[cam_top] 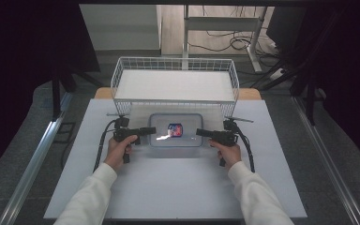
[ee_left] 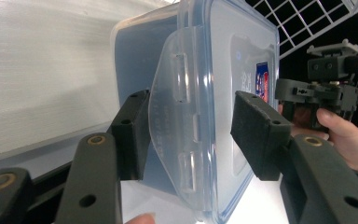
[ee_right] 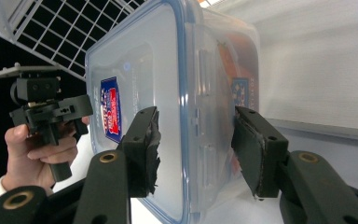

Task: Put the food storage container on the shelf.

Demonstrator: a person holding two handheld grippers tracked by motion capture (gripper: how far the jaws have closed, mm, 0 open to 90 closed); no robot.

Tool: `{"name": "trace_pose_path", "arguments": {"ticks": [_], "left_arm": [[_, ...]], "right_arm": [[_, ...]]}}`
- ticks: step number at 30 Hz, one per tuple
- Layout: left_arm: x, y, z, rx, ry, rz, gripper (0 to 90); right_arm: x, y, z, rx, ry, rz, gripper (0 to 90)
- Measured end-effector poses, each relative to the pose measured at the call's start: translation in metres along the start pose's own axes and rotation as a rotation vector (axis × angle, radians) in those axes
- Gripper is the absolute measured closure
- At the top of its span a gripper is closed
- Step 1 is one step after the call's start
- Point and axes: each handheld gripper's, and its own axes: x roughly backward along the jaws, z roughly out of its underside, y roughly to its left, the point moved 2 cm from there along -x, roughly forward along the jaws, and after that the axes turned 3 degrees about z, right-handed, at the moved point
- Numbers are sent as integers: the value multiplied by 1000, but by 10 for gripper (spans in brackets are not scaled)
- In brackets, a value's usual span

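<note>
Box sits centre of the high view on the table, just below the wire basket. Clear plastic, rectangular w/ rounded corners, smooth and glossy, light glare on its left part. Lid is clear too, w/ a blue seal strip round the rim and a red-blue sticker on top. In the left gripper view a see-through latch flap w/ small slots stands out from the lid edge, middle of frame.

Left gripper, left of the box in the high view: jaws either side of that latch flap at the box's left end, drawn close. One pad seems to be on the flap and the other on the lid top, but firm pinch or not, can't tell for sure. Right gripper, right of the box: jaws partly spread across the right lid edge, one pad over the lid top, other by the side wall. Contact not clear. Pads are black foam, frayed at the edge; arms matte black w/ brass rivets.

Table is pale, flat, matt white-grey. Basket is white wire grid w/ a flat white base, upper middle of frame. Grey floor around, metal rails at both sides, desk legs and cables at the top, dark corners.
</note>
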Motion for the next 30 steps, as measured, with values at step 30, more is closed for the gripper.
{"name": "trace_pose_path", "arguments": {"ticks": [30], "left_arm": [[19, -33, 20, -135, 2, -152, 240]], "right_arm": [[37, 23, 15, 130, -116, 173, 403]]}}
